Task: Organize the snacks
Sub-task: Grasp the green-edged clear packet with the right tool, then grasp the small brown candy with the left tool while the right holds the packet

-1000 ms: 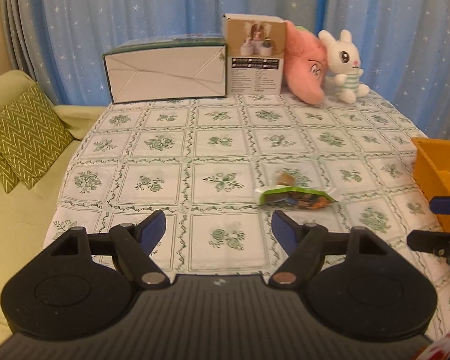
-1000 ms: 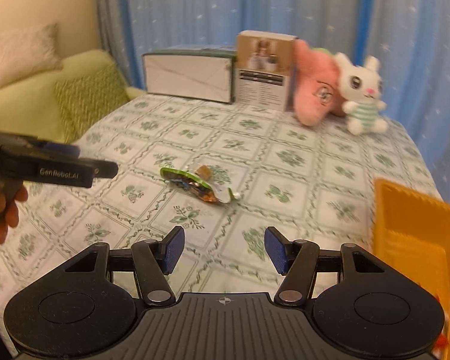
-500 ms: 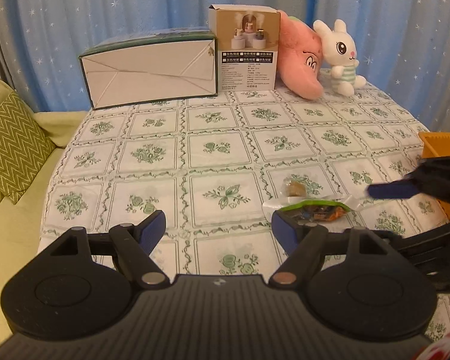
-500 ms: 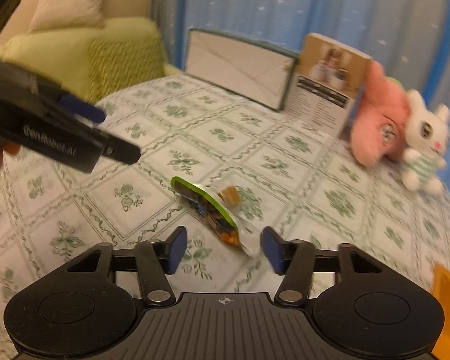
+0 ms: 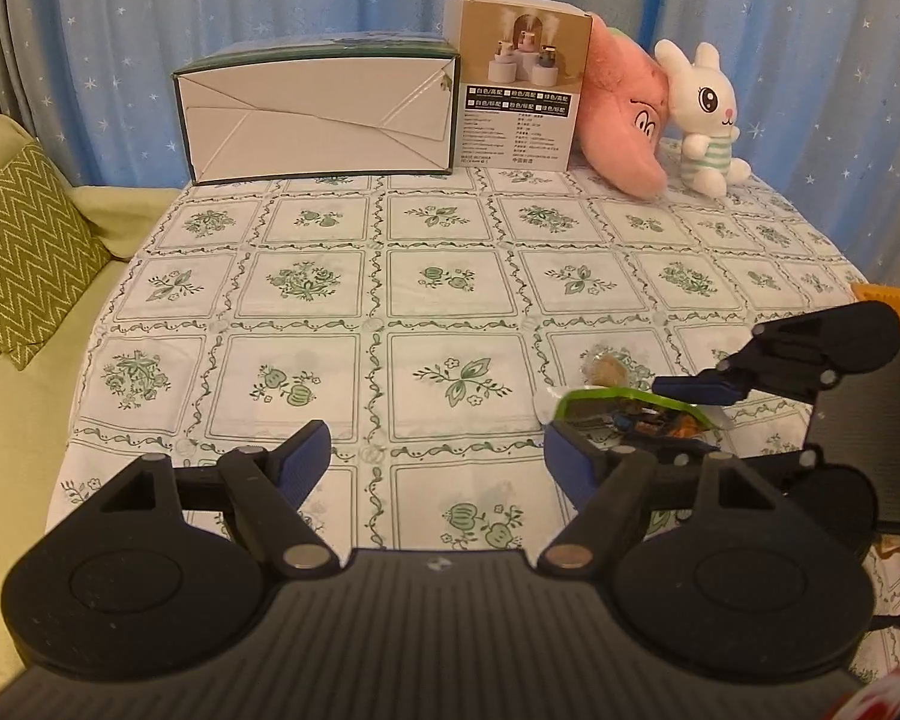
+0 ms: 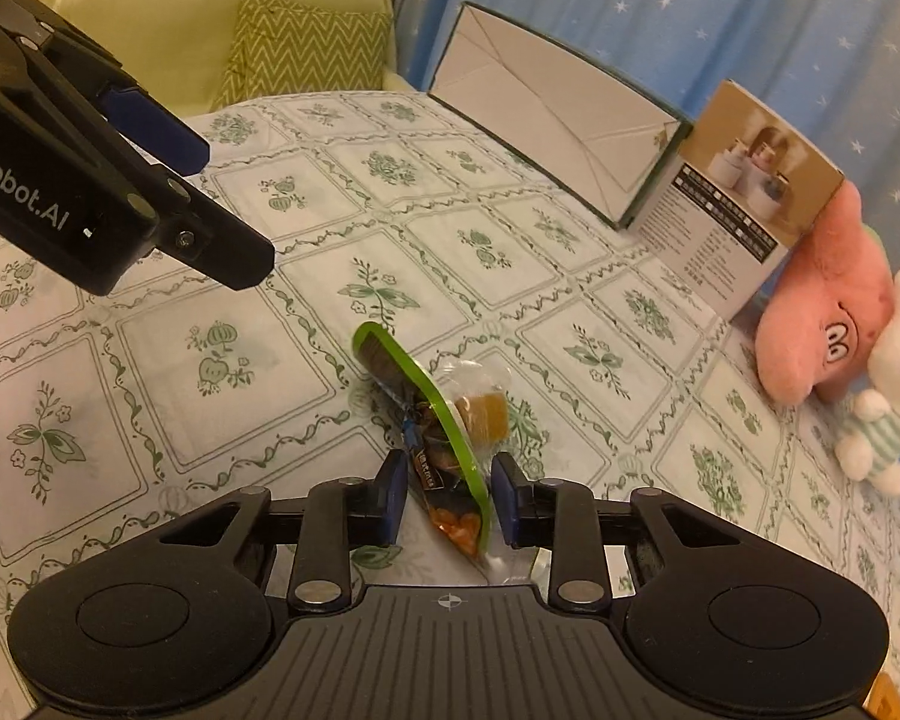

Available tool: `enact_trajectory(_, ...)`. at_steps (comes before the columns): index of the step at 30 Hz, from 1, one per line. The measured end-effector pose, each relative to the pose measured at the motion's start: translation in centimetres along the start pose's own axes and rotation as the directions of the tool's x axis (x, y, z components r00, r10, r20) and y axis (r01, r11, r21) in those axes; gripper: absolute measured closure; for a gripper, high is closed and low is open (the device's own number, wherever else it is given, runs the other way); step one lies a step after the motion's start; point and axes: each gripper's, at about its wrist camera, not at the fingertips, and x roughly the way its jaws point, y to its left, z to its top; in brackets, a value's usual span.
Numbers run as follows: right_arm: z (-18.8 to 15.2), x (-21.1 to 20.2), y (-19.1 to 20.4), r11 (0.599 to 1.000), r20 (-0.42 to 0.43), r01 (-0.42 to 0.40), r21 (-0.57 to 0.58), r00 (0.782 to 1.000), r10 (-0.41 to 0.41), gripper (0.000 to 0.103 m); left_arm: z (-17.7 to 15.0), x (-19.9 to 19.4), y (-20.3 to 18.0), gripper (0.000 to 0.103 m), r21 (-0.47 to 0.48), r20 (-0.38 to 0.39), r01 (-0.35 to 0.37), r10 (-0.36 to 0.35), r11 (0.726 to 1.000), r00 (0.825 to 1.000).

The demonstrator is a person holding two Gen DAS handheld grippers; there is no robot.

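Observation:
A green-edged snack packet (image 6: 435,420) lies on the patterned tablecloth (image 6: 270,324), with a small clear-wrapped brown snack (image 6: 483,411) beside it. My right gripper (image 6: 450,498) has its blue pads on either side of the packet's near end, narrowed around it; whether it grips is unclear. In the left wrist view the packet (image 5: 624,417) sits just beyond my right fingertip, with the right gripper (image 5: 690,414) reaching in from the right. My left gripper (image 5: 438,459) is open and empty above the table's near edge. It also shows at upper left in the right wrist view (image 6: 168,180).
A white-and-green box (image 5: 318,114), a product box (image 5: 516,84), a pink plush (image 5: 627,120) and a white bunny (image 5: 708,120) line the far edge. An orange bin corner (image 5: 888,300) shows at right. A green sofa with zigzag cushion (image 5: 24,258) stands left.
My right gripper has moved in over the snack packet and its fingers have narrowed around the packet's end. My left gripper has drifted left and stayed open.

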Motion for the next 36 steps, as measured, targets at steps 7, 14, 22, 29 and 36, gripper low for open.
enact_trajectory(7,-0.1,-0.7,0.1,0.999,-0.021,-0.035,0.023,0.999,0.035,0.079,-0.2,0.3,0.0,0.025,-0.007,-0.013,-0.002,0.002,1.0,1.0)
enact_trajectory(14,-3.6,-5.2,-3.2,0.821,0.049,-0.139,0.554,0.99,0.134,0.08,-0.3,0.7,-0.8,0.025,0.006,-0.022,0.03,-0.03,1.0,0.999)
enact_trajectory(22,-7.4,-7.9,-5.8,0.625,0.024,0.0,0.78,0.999,-0.03,0.08,0.2,2.8,-4.0,0.03,0.114,0.008,0.095,-0.097,0.989,0.995)
enact_trajectory(29,-8.3,-9.0,-7.0,0.58,0.025,0.044,0.814,0.994,-0.109,0.08,1.0,6.0,-4.9,0.052,0.011,-0.014,0.212,-0.212,0.977,0.977)
enact_trajectory(36,-9.1,-10.0,-7.5,0.572,0.036,0.056,0.818,0.988,-0.147,0.08,1.4,8.6,-6.7,0.061,-0.001,-0.039,0.244,-0.244,0.97,0.969)
